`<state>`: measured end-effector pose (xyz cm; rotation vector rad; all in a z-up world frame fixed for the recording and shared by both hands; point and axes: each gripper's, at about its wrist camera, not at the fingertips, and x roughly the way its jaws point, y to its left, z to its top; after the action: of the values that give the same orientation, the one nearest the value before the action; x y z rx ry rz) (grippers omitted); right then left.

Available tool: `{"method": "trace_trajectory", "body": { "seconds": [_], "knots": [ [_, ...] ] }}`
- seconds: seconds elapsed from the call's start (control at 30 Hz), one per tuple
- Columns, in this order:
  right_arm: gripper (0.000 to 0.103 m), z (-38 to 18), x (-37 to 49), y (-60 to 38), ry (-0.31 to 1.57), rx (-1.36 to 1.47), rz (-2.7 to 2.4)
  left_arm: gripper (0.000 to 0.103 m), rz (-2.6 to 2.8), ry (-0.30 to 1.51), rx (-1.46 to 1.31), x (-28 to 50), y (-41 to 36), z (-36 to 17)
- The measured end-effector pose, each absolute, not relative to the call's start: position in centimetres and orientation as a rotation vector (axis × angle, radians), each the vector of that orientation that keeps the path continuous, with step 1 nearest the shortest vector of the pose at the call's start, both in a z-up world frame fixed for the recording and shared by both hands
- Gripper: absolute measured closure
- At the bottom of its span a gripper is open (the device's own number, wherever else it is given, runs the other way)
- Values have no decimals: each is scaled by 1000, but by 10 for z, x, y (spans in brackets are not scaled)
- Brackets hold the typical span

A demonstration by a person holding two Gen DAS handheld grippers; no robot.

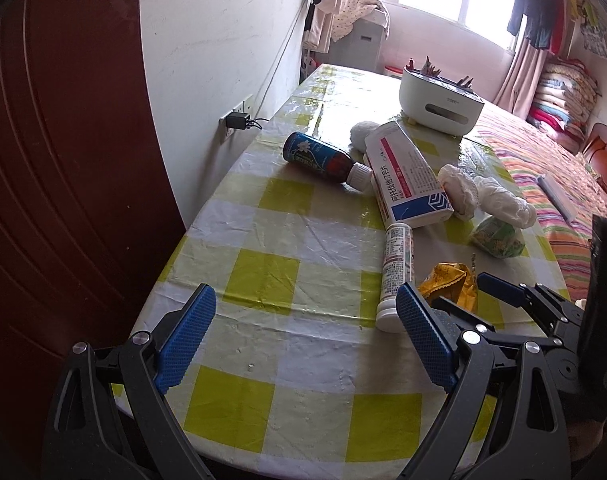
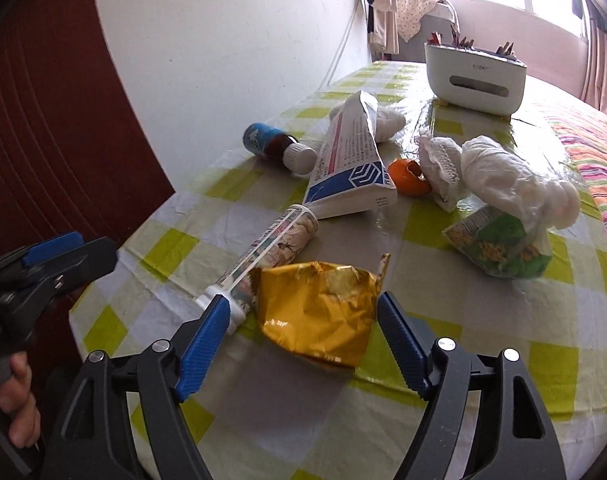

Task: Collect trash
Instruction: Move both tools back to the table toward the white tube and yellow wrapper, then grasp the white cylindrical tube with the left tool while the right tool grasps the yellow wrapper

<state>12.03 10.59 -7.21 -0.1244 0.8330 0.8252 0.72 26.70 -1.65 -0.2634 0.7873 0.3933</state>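
Trash lay scattered over my checked table (image 1: 287, 240): a gold foil wrapper (image 2: 319, 304) sat between the spread, untouching pads of my right gripper (image 2: 303, 344). At ten o'clock from the wrapper, touching it, lay a white tube (image 2: 271, 244); a white-and-blue box (image 2: 351, 172) lay at twelve, a green packet (image 2: 499, 244) at two. My left gripper (image 1: 303, 344) hovered released over bare cloth, holding nothing.

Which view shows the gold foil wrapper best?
The right wrist view: the gold foil wrapper lies whole and close between the open right claw fingers. In the left wrist view only a small crumpled part of the wrapper shows, partly hidden behind the right claw.
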Motion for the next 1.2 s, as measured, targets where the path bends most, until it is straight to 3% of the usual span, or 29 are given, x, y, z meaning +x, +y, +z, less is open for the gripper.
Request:
{"method": "trace_trajectory", "body": {
  "seconds": [0.13, 0.17, 0.23, 0.63, 1.1, 1.2],
  "knots": [
    [30, -77, 131, 111, 879, -103, 839, 13, 391, 795, -261, 12, 267, -18],
    [32, -79, 132, 111, 887, -106, 836, 13, 391, 797, -263, 13, 267, -18],
    [48, -83, 134, 113, 908, -104, 846, 13, 387, 801, -263, 16, 267, -19],
    [73, -81, 133, 95, 872, -86, 819, 13, 324, 854, -229, 51, 248, -32],
    [75, -64, 136, 47, 798, 18, 745, 15, 288, 913, -255, 98, 240, -55],
    [75, -60, 136, 40, 785, 28, 746, 25, 281, 941, -224, 107, 237, -60]
  ]
}}
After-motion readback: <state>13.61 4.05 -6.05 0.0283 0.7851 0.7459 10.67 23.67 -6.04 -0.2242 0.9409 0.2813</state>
